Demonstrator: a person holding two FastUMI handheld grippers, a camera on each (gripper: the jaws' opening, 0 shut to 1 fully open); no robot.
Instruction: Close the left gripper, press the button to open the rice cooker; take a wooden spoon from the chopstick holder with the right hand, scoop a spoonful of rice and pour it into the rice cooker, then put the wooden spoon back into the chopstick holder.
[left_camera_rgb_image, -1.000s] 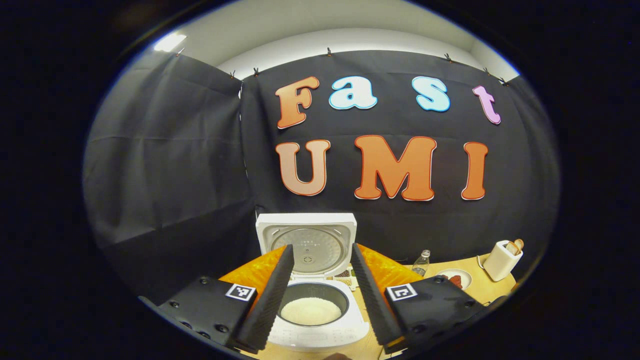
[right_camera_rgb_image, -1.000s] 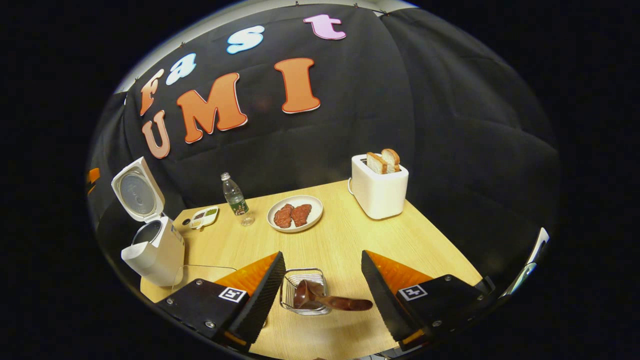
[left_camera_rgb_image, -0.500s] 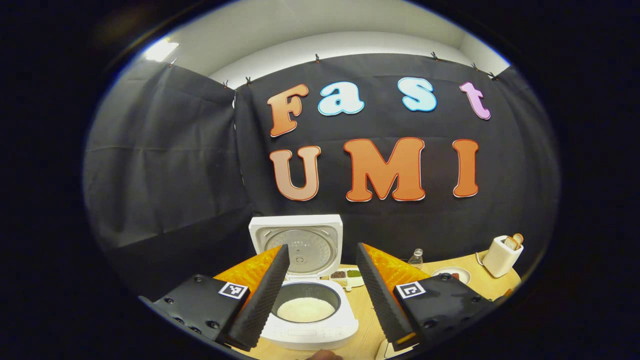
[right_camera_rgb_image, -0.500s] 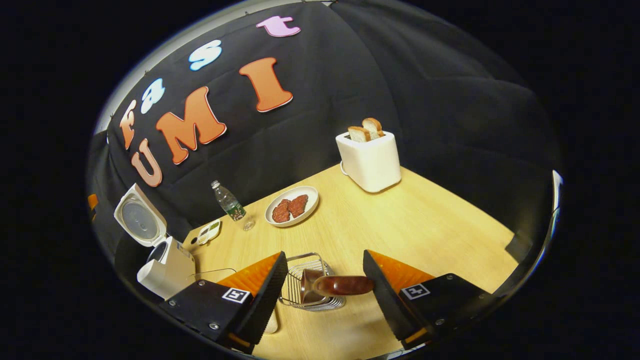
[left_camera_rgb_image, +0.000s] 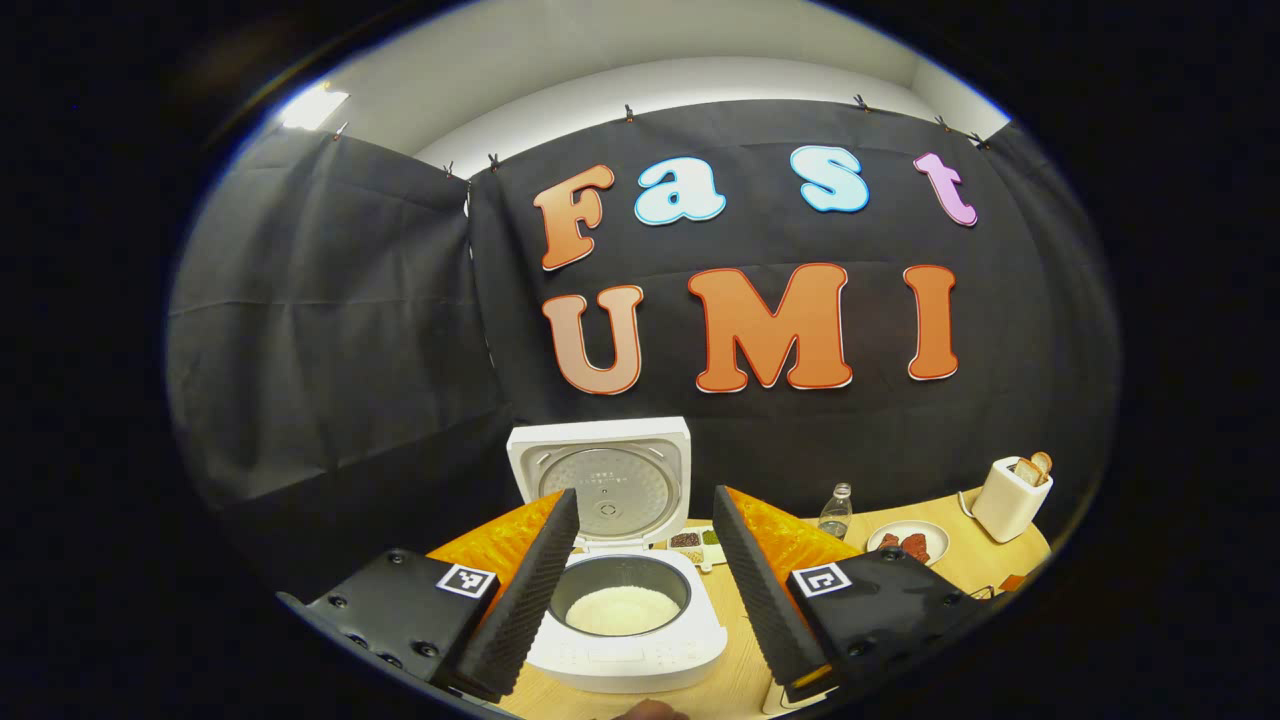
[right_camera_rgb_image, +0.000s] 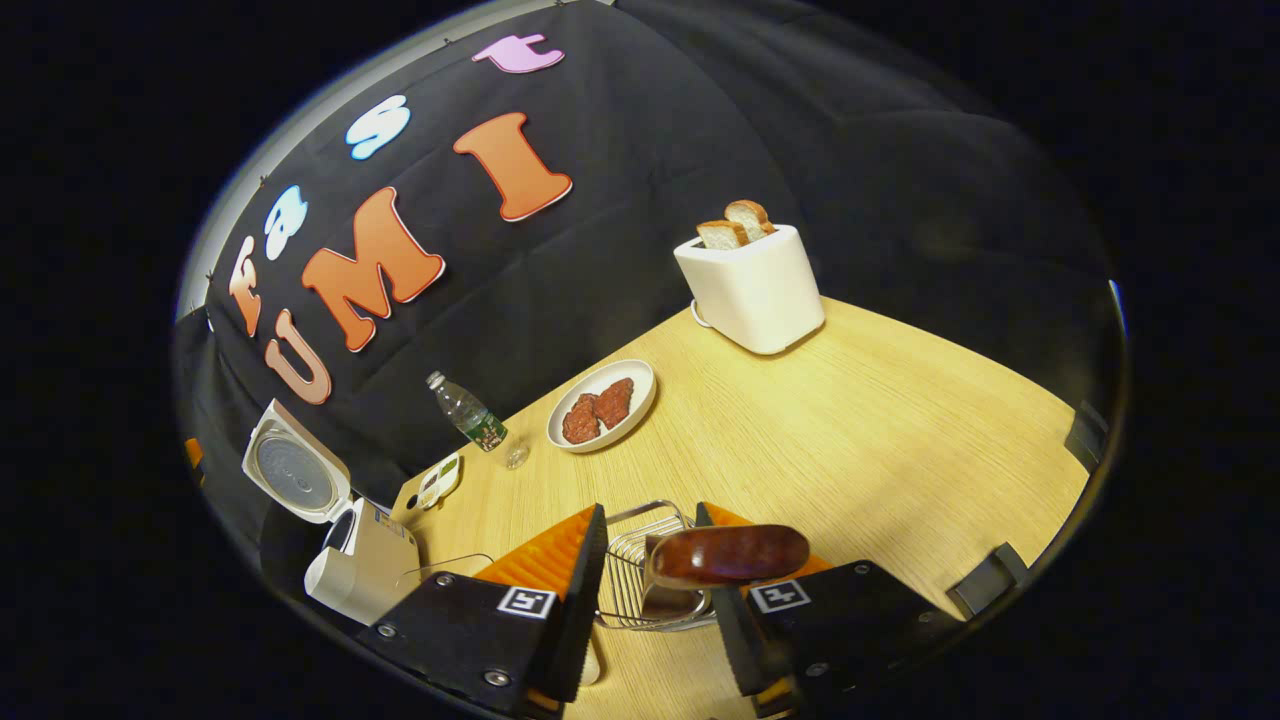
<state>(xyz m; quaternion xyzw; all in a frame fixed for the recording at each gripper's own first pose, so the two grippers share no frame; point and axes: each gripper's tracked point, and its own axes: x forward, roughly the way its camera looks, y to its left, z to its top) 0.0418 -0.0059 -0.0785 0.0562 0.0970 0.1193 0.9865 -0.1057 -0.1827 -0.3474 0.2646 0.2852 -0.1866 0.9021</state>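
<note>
Fingers (right_camera_rgb_image: 578, 590) of my right gripper (right_camera_rgb_image: 655, 605) stand only a little apart, with the wire chopstick holder (right_camera_rgb_image: 640, 560) in the gap between them. The wooden spoon (right_camera_rgb_image: 725, 555) leans out of this holder, and its dark rounded end lies over the top of the finger on the right side. I cannot tell if both fingers press on the spoon or on the holder. Ahead of this gripper, on the wooden table (right_camera_rgb_image: 880, 400), I see a plate (right_camera_rgb_image: 602, 405) with two reddish pieces, a small bottle (right_camera_rgb_image: 468, 412) and, further, a white toaster (right_camera_rgb_image: 752, 285) with two bread slices.

My left gripper (left_camera_rgb_image: 640, 580) is spread wide and holds nothing. Between its fingers and a little beyond them stands the rice cooker (left_camera_rgb_image: 620, 590), with its lid (left_camera_rgb_image: 600, 475) standing up and white rice (left_camera_rgb_image: 625, 610) inside the pot.
</note>
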